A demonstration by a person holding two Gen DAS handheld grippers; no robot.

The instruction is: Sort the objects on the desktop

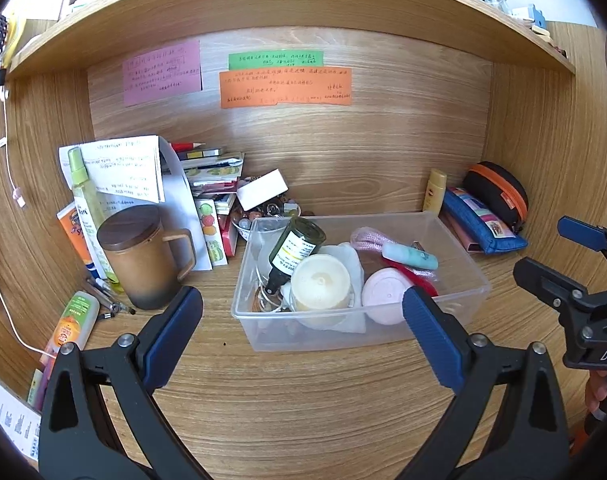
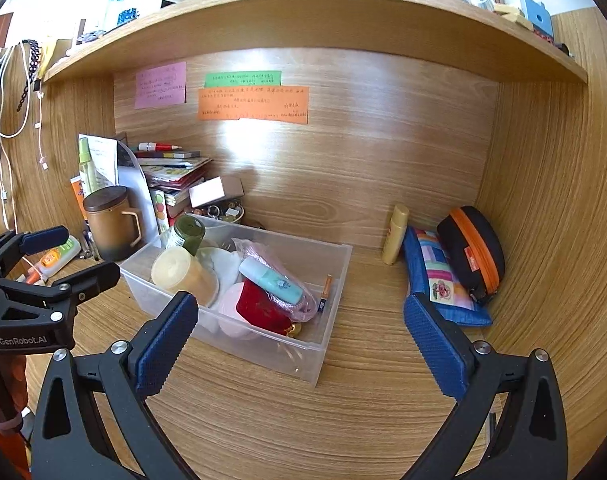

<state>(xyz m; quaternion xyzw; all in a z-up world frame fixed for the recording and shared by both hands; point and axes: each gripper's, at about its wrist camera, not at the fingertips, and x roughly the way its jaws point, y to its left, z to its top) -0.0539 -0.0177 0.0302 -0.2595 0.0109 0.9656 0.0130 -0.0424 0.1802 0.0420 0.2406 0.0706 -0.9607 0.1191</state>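
Desktop clutter sat gathered in a clear rectangular plastic bin [image 1: 455, 300] in the middle of a wood-grain desk [image 1: 303, 400], under a wooden shelf [image 1: 263, 4] whose load was cut off by the frame edge. Handwriting on the pink, green and orange paper notes [image 1: 285, 88] on the back panel was too small to read. Inside the bin lay a dark green glass bottle with a white label [image 1: 299, 250], tilted neck-down, a cream cylindrical jar [image 1: 321, 284], a pale pink round case [image 1: 383, 294], a red velvet pouch [image 2: 263, 308] and a mint-green tube [image 1: 409, 256]; whatever lay beneath them was hidden. A brown lidded ceramic mug [image 1: 143, 260] stood left of the bin, a blue patchwork fabric pouch [image 2: 435, 276] and a black-and-orange zip case [image 2: 471, 252] well to its right. Both the left gripper [image 1: 303, 344] and the right gripper [image 2: 299, 348] hung before the bin, their blue-padded fingers spread wide and holding nothing.
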